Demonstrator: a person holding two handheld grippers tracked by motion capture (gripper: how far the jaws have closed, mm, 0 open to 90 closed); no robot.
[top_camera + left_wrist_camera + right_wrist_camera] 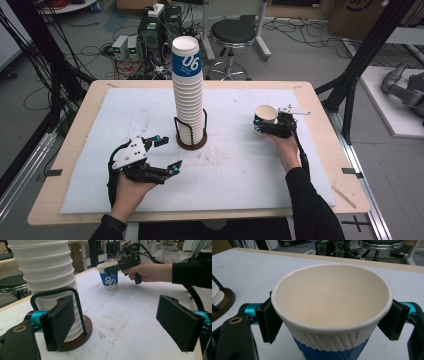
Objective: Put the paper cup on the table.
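A tall stack of white ribbed paper cups [188, 90], the top one with a blue band, stands in a black wire holder on a round brown base [191, 143] at the table's middle. My left gripper [168, 153] is open just left of and in front of that base, with nothing between its pads [60, 320]. The stack [47, 277] rises close beside its left pad. To the right, a single white and blue paper cup [265, 114] stands upright on the table, and my right gripper [267, 127] is shut on it. Both pads [268, 320] press the cup [332, 302] just below its rim.
A white sheet [240, 165] covers most of the wooden table [75, 150]. Beyond the far edge are a black stool [232, 35], computer boxes and cables on the floor. Black frame posts [360, 65] stand at the right.
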